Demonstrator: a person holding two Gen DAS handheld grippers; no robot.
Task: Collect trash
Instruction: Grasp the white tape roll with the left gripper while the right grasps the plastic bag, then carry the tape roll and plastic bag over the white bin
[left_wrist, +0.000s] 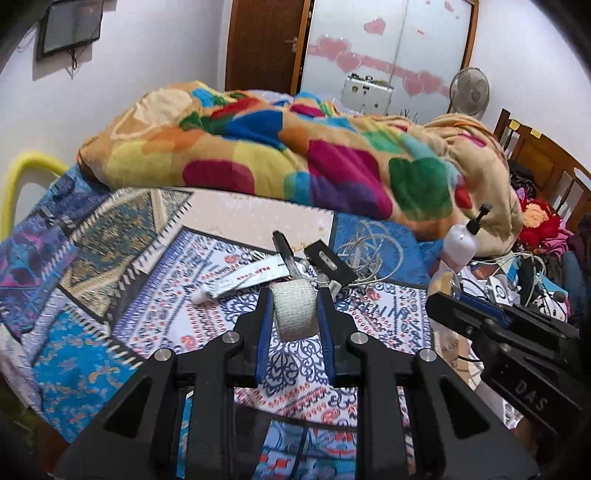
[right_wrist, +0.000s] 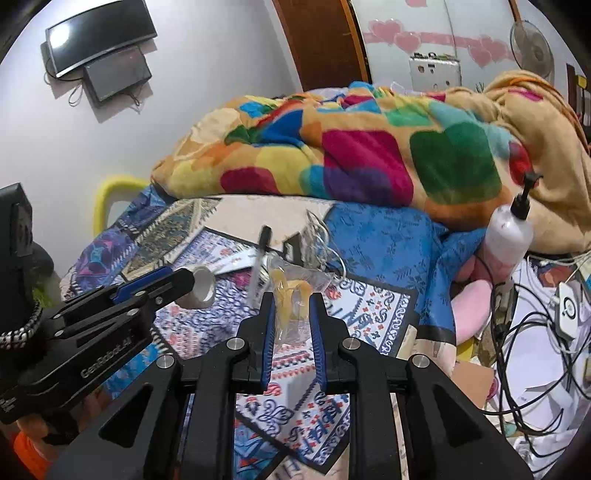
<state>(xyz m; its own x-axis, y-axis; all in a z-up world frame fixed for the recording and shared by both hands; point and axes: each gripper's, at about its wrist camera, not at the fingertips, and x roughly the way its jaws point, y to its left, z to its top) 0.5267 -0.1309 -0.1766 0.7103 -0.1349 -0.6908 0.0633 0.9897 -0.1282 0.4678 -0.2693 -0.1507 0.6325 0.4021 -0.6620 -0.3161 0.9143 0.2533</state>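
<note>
The bed (left_wrist: 74, 258), spread with a patterned sheet and a heaped bright blanket (left_wrist: 280, 155), carries a scatter of cables, a pump bottle (right_wrist: 508, 236) and a tube (left_wrist: 240, 280); above the sheet both tools look loaded. The left gripper (left_wrist: 294, 306) pinches a roll of bandage (left_wrist: 294, 308) between its fingers, and the right gripper (right_wrist: 291, 314) pinches a clear plastic bag (right_wrist: 291, 295) of something yellow. I judge that steady pressure matters most; lift both straight up, clear of the cables, so nothing snags.
</note>
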